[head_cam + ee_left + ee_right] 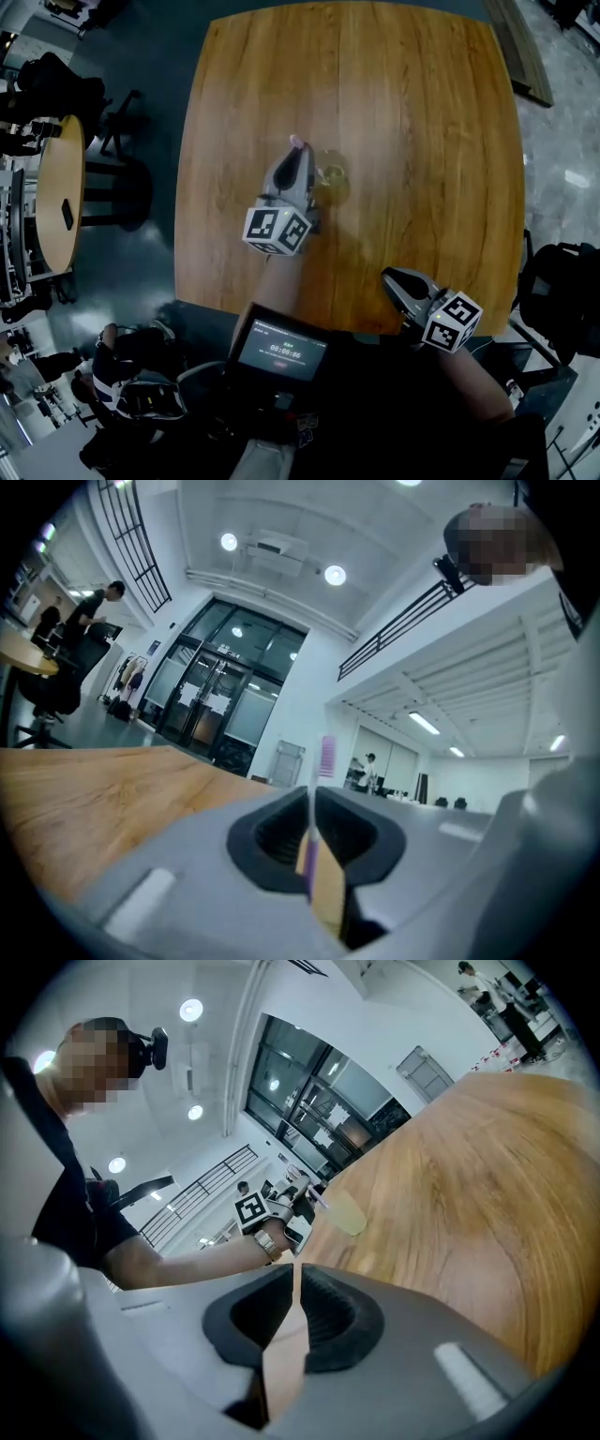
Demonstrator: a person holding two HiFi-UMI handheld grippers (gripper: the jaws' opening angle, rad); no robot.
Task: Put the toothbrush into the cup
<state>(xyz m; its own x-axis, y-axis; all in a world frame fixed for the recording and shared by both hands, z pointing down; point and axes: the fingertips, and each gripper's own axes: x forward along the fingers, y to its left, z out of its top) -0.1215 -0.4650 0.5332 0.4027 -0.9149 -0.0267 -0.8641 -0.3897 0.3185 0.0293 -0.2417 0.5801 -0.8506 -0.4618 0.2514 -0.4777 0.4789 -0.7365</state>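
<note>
Head view: a wooden table (422, 141) seen from steeply above, with the left gripper (300, 161) over its middle and the right gripper (396, 281) well apart at the near edge. The left gripper clamps a toothbrush (296, 141), whose pink head projects just beyond the jaw tips. A clear cup (333, 175) stands on the table just beside those tips, on their right. The toothbrush is outside the cup. Left gripper view: the left gripper (312, 808) has its jaws pressed onto the thin toothbrush (326, 757) handle, which rises between them to a purple bristle head; the table (84, 789) fills the lower left, and the cup does not appear here. Right gripper view: the right gripper (296, 1283) has its jaws drawn together to a narrow slit with nothing between them. Beyond them this view gives a low side look across the table (469, 1176) at the left gripper (292, 1215), the toothbrush (321, 1201) slanting up from it, and the cup (345, 1213) upright just beside it, a relation the head view shows only from above.
</note>
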